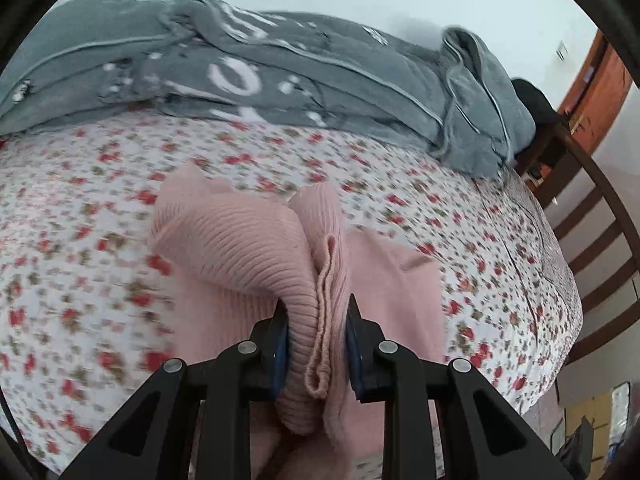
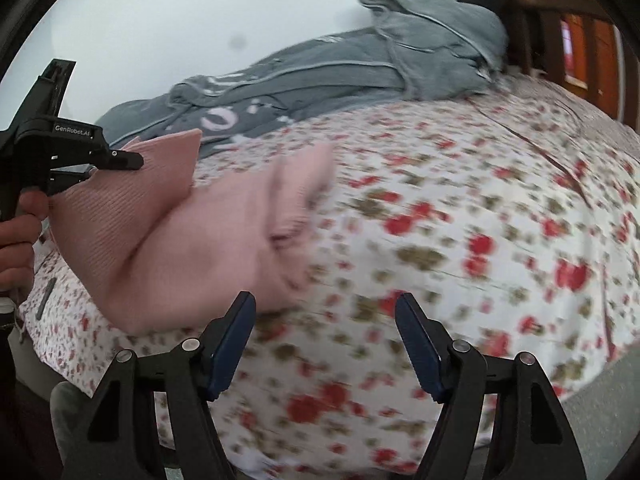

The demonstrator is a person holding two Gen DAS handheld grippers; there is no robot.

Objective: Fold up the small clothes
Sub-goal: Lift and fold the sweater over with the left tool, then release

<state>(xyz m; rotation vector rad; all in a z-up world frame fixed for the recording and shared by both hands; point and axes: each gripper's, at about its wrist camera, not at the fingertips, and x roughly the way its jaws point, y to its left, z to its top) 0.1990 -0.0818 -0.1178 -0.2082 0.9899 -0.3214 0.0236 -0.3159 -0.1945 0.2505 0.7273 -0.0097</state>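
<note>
A pink ribbed knit garment [image 1: 240,248] lies partly on the flowered bed sheet [image 1: 80,184]. My left gripper [image 1: 316,312] is shut on a bunched, folded edge of it, and the cloth hangs lifted from the pads. In the right wrist view the same pink garment [image 2: 168,232] is raised at the left, where the left gripper's body [image 2: 60,152] and a hand [image 2: 20,232] hold it. My right gripper [image 2: 325,304] stands open over the sheet with nothing between its fingers, just right of the garment's near edge.
A grey plush blanket [image 1: 280,80] with white lettering is heaped along the far side of the bed against a pale wall. A dark wooden headboard or chair frame [image 1: 592,216] stands at the right, with a wooden door [image 1: 596,80] behind it.
</note>
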